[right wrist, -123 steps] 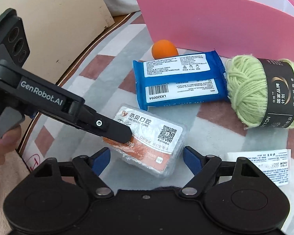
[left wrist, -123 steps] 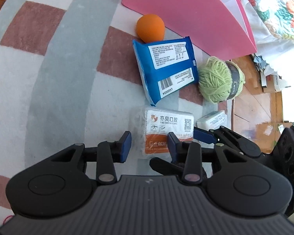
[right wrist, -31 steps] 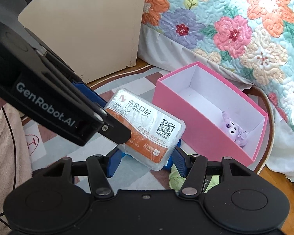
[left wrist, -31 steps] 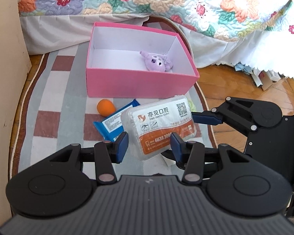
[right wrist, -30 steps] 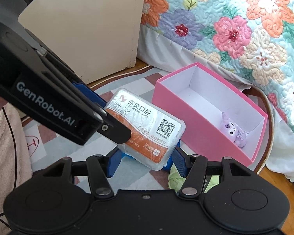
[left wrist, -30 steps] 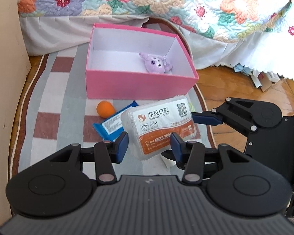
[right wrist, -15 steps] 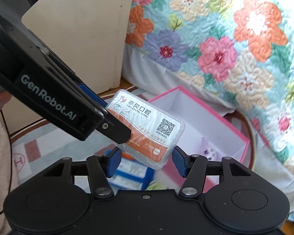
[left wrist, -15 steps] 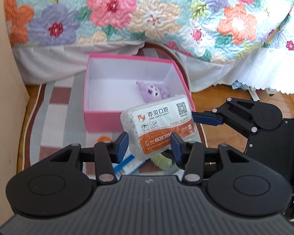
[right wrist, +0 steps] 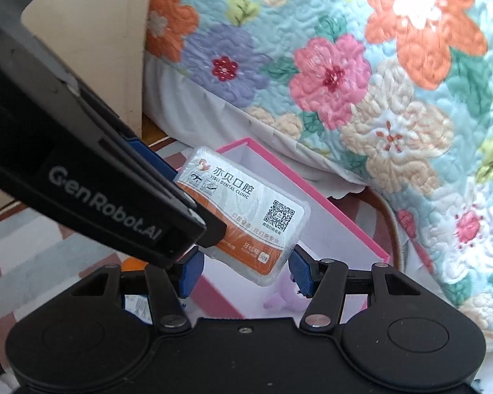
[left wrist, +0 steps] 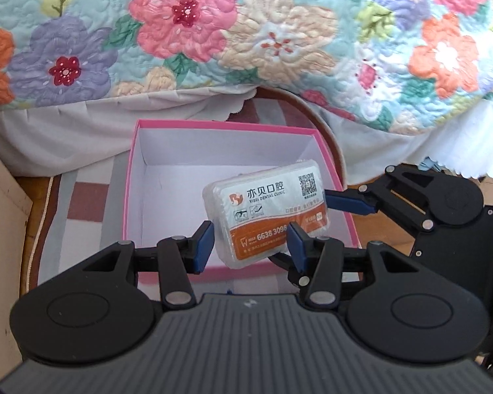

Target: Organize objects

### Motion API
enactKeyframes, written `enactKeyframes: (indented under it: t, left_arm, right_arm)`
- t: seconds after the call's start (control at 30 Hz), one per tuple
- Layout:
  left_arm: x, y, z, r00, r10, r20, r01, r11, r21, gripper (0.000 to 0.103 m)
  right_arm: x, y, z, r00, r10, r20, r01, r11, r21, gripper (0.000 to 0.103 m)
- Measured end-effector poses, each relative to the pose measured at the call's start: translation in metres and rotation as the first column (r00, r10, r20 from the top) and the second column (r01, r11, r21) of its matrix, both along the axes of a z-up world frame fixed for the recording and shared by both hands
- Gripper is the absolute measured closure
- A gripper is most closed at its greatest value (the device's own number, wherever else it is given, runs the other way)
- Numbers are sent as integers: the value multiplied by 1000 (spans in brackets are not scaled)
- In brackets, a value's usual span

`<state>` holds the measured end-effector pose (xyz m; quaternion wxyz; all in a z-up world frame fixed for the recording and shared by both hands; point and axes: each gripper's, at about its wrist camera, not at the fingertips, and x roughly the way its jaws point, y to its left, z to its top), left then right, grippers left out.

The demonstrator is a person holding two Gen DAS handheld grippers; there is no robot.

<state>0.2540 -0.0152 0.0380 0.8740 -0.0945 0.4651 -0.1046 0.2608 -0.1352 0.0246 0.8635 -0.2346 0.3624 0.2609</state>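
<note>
Fingers: left gripper (left wrist: pixel 249 243) and right gripper (right wrist: pixel 245 267) both pinching floss pack (left wrist: pixel 268 211), one per side.
Pack: aloft, tilted, over pink box (left wrist: pixel 131 177).
Release: lower inside walls, level, then spread both together.
Avoid: purple toy (right wrist: pixel 284 297) at right corner.

Black tool (left wrist: pixel 249 241), blue pads (left wrist: pixel 203 241), silver screws.

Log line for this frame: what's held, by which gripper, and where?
left gripper: shut on floss box | right gripper: shut on floss box | position: above pink box | contents: purple toy
</note>
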Motion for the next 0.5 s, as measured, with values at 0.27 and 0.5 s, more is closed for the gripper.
enactKeyframes:
  t: [0.27, 0.5]
  left_arm:
    - [46, 4, -29, 998, 49, -33, -50, 998, -25, 54]
    - [75, 7, -54, 995, 80, -53, -81, 997, -13, 54]
  right_arm:
    - [46, -14, -24, 996, -37, -78, 44, 994, 98, 41]
    - [82, -16, -48, 986, -62, -154, 87, 983, 163, 41]
